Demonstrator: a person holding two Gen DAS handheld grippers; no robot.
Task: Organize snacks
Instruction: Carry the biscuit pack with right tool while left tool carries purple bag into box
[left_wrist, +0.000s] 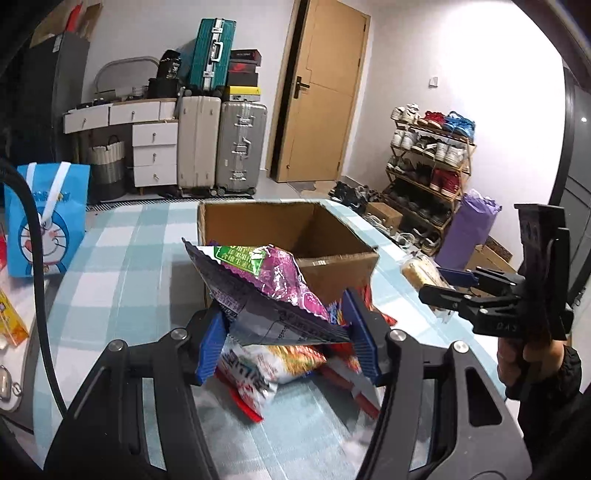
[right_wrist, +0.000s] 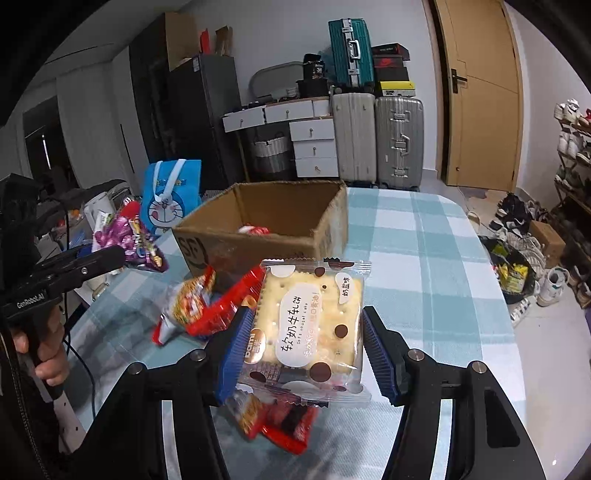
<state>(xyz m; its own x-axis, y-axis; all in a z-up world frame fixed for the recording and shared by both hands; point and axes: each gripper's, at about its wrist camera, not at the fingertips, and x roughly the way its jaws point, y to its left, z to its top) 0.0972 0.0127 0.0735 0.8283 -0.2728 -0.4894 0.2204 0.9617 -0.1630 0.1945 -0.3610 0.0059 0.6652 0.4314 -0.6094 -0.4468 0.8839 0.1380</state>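
Observation:
My left gripper (left_wrist: 288, 339) is shut on a purple snack bag (left_wrist: 266, 291), held above the table in front of the open cardboard box (left_wrist: 332, 269). My right gripper (right_wrist: 306, 354) is shut on a clear-wrapped nougat cracker pack (right_wrist: 310, 325), also lifted off the table. In the right wrist view the box (right_wrist: 221, 243) stands just beyond, with a red and white pack (right_wrist: 253, 230) inside. Red and white snack packets (left_wrist: 255, 373) (right_wrist: 207, 302) lie on the checked tablecloth under both grippers. Each gripper shows in the other's view: the right gripper (left_wrist: 448, 286), the left gripper (right_wrist: 114, 254).
The table has a blue-and-white checked cloth (right_wrist: 424, 266). A blue cartoon bag (left_wrist: 44, 221) stands at the left, beside a yellow box (left_wrist: 11, 321). Suitcases (left_wrist: 221, 144), white drawers and a door lie behind. A shoe rack (left_wrist: 428, 162) and a purple bag (left_wrist: 469, 229) are off the table's right.

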